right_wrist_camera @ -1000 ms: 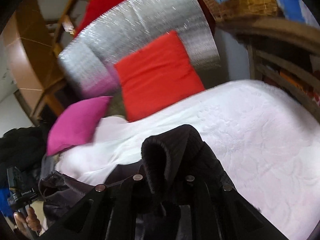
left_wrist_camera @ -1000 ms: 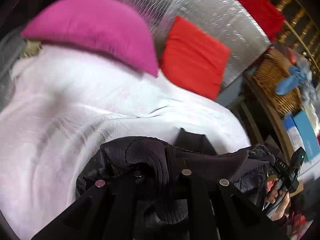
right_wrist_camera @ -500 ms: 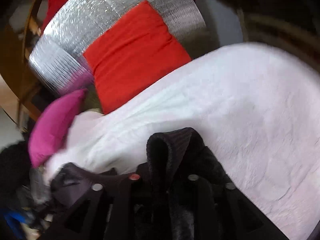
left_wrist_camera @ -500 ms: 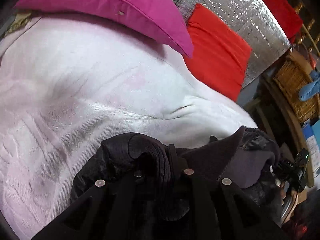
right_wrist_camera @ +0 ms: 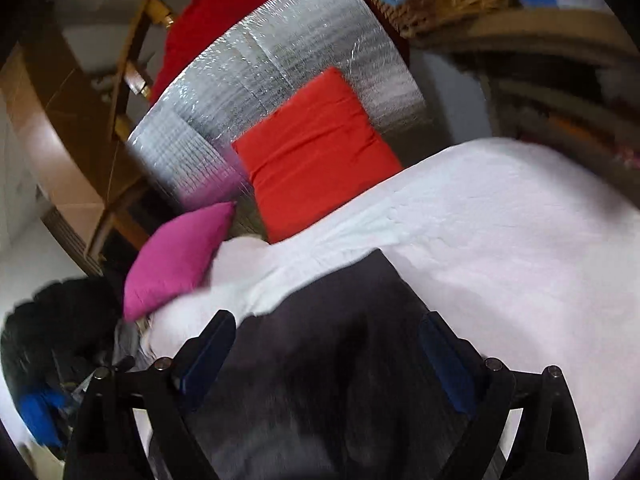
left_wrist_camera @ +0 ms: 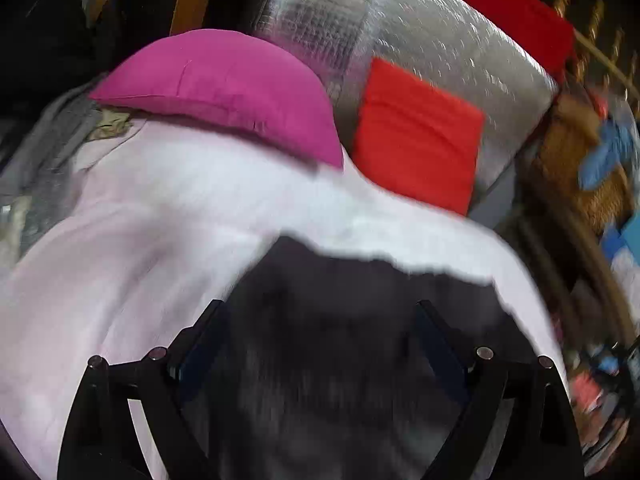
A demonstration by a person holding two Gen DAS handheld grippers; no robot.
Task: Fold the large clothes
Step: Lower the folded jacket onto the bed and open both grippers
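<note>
Garment [left_wrist_camera: 352, 344] lies loose between both just-opened jaws, ungripped

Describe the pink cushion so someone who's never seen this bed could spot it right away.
Start at the bed's white cover, then look to the silver quilted panel at its far end. The pink cushion rests at the cover's edge beside a red cushion that leans on the panel. It is magenta, not red, and lies flatter.
</note>
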